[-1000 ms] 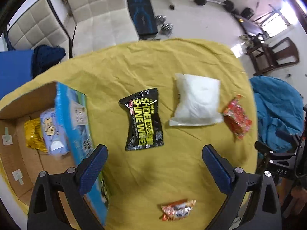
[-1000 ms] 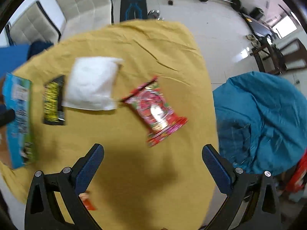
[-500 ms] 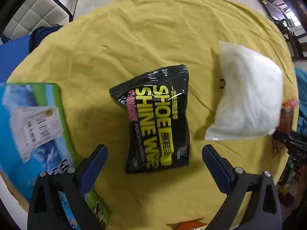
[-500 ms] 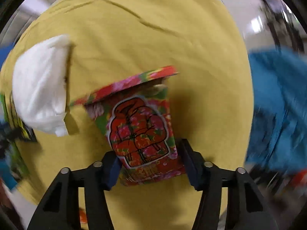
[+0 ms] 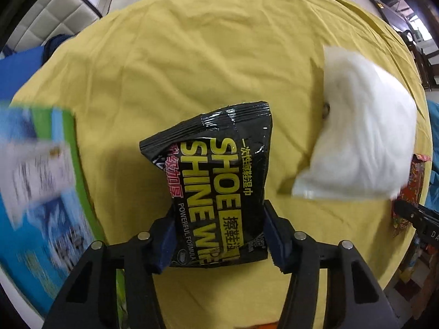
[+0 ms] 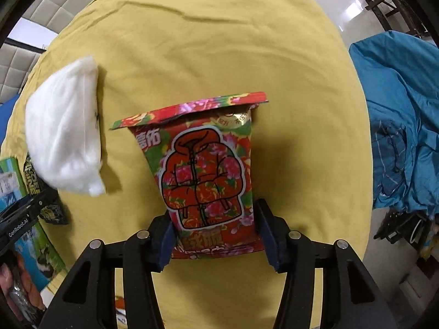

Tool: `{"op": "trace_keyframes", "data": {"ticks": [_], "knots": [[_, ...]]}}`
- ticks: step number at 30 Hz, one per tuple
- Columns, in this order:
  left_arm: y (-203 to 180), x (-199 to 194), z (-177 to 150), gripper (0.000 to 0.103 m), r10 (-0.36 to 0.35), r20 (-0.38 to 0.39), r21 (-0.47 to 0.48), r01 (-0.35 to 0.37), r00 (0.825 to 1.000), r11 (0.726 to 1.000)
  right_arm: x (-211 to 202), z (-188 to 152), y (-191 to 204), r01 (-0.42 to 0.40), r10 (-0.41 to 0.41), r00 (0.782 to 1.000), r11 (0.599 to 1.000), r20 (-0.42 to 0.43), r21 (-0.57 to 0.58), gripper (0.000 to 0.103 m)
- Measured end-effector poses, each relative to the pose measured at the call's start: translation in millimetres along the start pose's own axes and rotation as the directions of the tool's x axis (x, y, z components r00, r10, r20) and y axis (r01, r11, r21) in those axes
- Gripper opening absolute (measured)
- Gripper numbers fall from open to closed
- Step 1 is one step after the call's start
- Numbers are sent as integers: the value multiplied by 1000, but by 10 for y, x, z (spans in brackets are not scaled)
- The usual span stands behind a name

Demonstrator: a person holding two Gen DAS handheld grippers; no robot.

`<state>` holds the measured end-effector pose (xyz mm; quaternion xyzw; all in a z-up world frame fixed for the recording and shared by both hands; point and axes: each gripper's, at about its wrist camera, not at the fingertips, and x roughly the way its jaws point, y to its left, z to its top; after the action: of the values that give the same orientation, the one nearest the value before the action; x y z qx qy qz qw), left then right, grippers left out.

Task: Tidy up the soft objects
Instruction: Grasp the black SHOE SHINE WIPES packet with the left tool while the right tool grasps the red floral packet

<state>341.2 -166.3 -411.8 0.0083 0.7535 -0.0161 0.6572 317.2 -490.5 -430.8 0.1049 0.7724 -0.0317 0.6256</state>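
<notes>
My left gripper (image 5: 218,237) is shut on the lower end of a black shoe-shine wipes pack (image 5: 219,183), which stands over the yellow tablecloth (image 5: 192,54). My right gripper (image 6: 214,240) is shut on the lower end of a red floral packet (image 6: 204,172). A white soft pouch (image 5: 362,148) lies on the cloth between the two packs; it also shows in the right wrist view (image 6: 63,139). The red packet (image 5: 411,189) and the right gripper show at the right edge of the left wrist view.
A blue and green cardboard box (image 5: 35,192) stands at the table's left edge, also seen in the right wrist view (image 6: 30,235). White padded chairs (image 5: 63,19) stand behind the table. A blue cloth heap (image 6: 403,126) lies right of the table.
Both grippers came down to the cloth. The left one closed on the black wipes pack. The right one closed on the red floral packet half a second ago and still holds it.
</notes>
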Motion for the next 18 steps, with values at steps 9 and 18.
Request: {"op": "trace_keyframes", "data": {"ticks": [9, 18], "knots": [[-202, 88, -741, 53, -58, -23, 13, 58, 998, 998, 116, -599, 48, -31, 29, 998, 998, -47, -49, 54], [-334, 341, -867, 54, 7, -20, 46, -6, 1000, 999, 296, -680, 100, 22, -22, 1000, 1000, -19, -21, 54]]}}
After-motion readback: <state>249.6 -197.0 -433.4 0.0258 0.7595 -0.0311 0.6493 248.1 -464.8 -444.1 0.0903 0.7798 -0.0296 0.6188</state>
